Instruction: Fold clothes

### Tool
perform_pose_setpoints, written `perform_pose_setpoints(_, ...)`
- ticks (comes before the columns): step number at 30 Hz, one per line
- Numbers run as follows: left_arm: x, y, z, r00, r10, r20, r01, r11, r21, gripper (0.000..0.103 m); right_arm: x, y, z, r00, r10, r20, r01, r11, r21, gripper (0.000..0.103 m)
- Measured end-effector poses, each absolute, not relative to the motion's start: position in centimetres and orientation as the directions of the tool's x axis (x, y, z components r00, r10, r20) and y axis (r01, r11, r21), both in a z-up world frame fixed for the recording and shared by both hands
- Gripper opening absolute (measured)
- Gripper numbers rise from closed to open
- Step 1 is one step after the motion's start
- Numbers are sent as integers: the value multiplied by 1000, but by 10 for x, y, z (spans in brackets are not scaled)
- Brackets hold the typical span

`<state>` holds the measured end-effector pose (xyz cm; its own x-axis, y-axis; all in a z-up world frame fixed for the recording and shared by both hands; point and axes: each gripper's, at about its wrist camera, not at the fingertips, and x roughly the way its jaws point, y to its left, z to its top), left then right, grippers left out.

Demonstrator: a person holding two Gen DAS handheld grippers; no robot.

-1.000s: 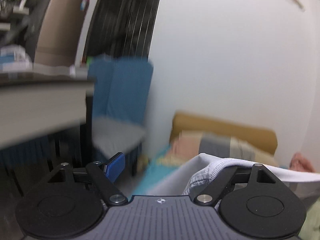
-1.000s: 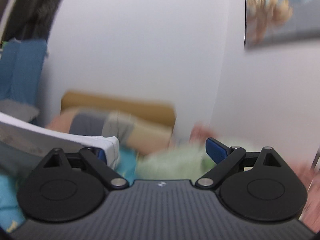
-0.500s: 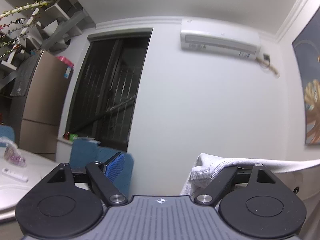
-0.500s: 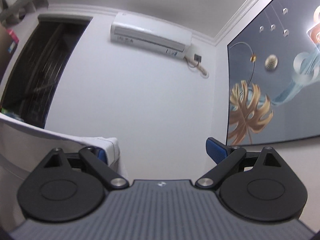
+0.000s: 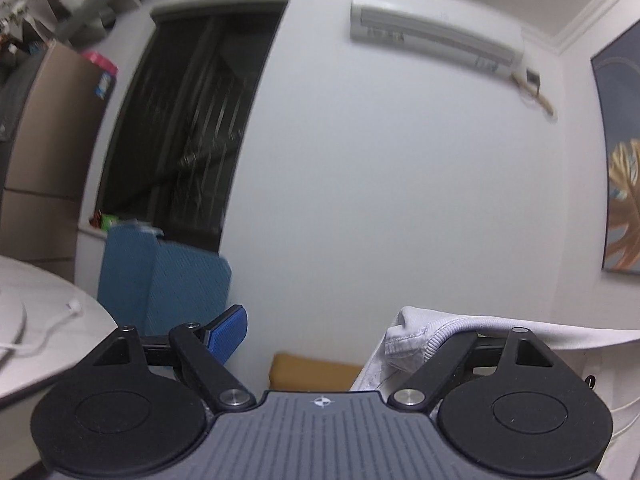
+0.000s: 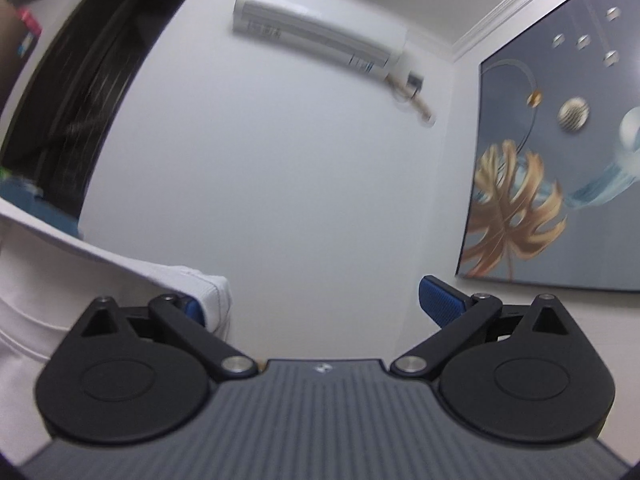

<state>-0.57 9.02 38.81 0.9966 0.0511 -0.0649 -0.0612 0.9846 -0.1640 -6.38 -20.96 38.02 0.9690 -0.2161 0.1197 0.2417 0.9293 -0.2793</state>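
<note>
In front of a white wall, both grippers point roughly level at the upper part of a room.

Left gripper: jaws wide apart. Left finger with its blue pad bare. Right finger hidden under a white garment, whose ribbed hem is draped over it; the cloth runs off toward the right edge of the view. Nothing sits in the gap between the fingers, and the far pad does not press on the cloth.

Right gripper: jaws wide apart and opening. Right finger with blue pad bare. The white garment hangs over the left finger, covering most of its pad, and spreads down and to the left out of frame. The gap between the fingers is free of cloth.

Garment: stretched between the two grippers, hooked over the inner finger of each, raised well above the furniture.

Background, left wrist view: air conditioner high on the wall; dark barred doorway; blue chair; edge of a white table; brown headboard-like panel low between the fingers; framed picture at the right edge.

Background, right wrist view: the same air conditioner, doorway, and a large painting with a gold leaf.
</note>
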Motion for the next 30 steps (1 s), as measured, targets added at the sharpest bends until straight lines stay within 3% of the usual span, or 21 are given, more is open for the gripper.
perform_pose_setpoints(11,273,78,196,925,89,-369,-143,982,-122,86,202,-215,218,943,-253,-215,189,942,-279,103)
perform_pose_setpoints(21,494,110,-61,729,39,-684,-140,986,-92,82,419,-202,-27,828,-182,-531,68,972,-226,102)
perform_pose_setpoints(28,542,100,-128,457,-86,-885,66,996,-63,88,493,-192,-112,628,40,-777,-124,991,-49,102)
perform_pose_setpoints(30,551,95,-129,406,-48,-912,97,995,-9,89,506,-185,-119,547,126,-827,-179,983,32,102)
